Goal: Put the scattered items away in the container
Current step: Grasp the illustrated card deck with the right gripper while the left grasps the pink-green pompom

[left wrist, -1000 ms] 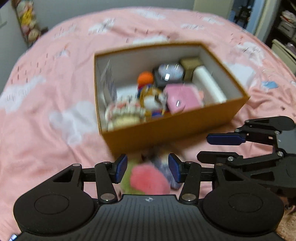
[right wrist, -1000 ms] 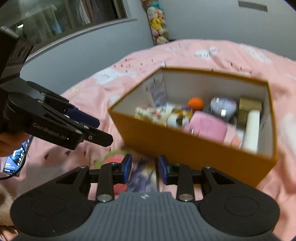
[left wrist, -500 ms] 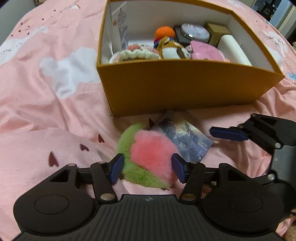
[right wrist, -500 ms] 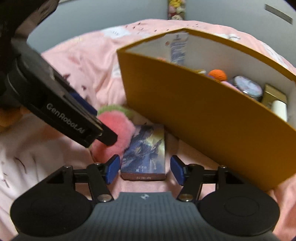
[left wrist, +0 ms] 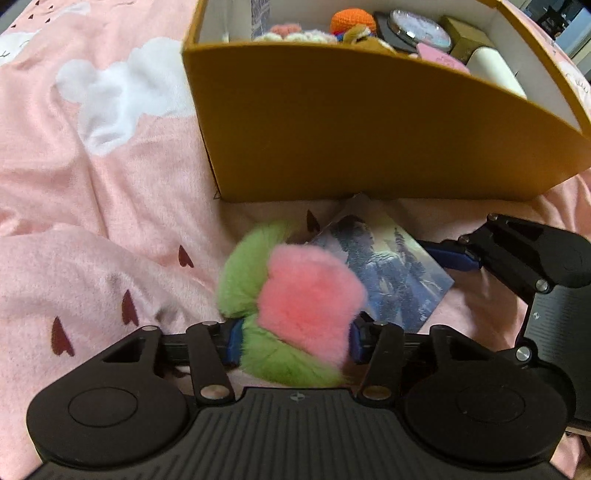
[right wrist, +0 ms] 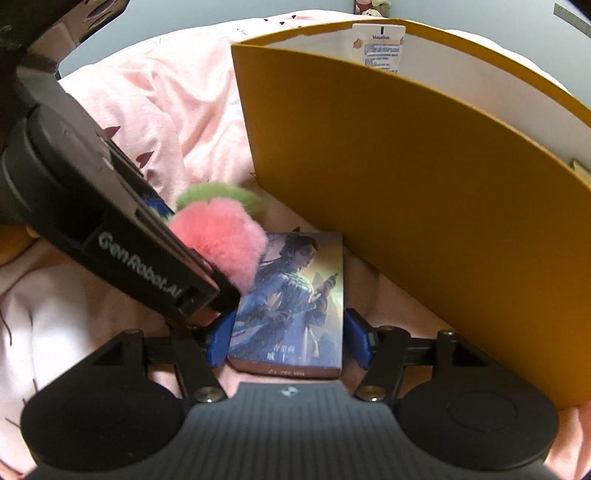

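Both grippers lowered onto the last two loose items at the box's near wall.

Since half a second ago, the left gripper (left wrist: 293,341) has straddled the pompom (left wrist: 295,299) and the right gripper (right wrist: 286,341) the card box (right wrist: 291,295), jaws spread, not yet pinching; grasps look imminent. The box (left wrist: 351,125) on the bed (left wrist: 92,166) holds a clock (left wrist: 419,27), orange ball (left wrist: 352,20), white roll (left wrist: 496,72).

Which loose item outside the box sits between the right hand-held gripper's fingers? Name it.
The illustrated card box, flat and rectangular, not the pink-and-green fluffy toy beside it, which the left hand-held gripper straddles.
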Demonstrator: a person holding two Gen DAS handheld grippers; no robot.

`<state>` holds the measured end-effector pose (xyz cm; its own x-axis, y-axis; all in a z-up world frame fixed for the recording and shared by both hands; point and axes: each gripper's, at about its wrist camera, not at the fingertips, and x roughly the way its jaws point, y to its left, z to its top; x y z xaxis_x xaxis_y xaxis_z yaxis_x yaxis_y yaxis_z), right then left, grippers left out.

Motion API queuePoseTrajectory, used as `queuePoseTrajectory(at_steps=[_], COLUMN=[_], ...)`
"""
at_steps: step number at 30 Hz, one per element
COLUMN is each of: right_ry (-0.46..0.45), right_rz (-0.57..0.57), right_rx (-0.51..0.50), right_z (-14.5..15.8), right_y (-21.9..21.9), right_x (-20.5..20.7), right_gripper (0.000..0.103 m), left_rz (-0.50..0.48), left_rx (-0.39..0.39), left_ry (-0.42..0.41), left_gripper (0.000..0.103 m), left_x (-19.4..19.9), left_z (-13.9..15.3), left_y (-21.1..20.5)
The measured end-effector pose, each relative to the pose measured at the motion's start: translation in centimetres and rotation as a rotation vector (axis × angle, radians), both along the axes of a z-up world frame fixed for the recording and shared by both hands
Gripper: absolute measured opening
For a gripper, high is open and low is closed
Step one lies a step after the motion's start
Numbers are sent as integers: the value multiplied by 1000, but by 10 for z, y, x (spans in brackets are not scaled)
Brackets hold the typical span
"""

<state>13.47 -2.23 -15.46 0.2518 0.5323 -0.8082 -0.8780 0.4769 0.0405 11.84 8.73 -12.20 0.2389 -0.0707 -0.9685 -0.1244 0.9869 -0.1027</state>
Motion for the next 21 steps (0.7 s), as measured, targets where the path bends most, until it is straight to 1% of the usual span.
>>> queuePoseTrajectory(at_steps=[4,9,14,21], right_ry=[-22,-44,-65,-36], right_rz=[10,3,-9,-56], right_rx=[-15,-8,-4,4], right_z=[-6,-2,8,23], right_y=[2,-6,-21,-43], right_x=[0,-2,-5,-2], right_gripper=[64,63,63,63], left_rz=[13,26,52,66], left_rx=[-11,-13,-22,-50], left_ry=[-3,-29,-88,-180], left_gripper=[55,53,52,51], left_x=[-3,-13,-29,-53], left_z=[-4,5,22,50], left_y=[3,2,1,-1])
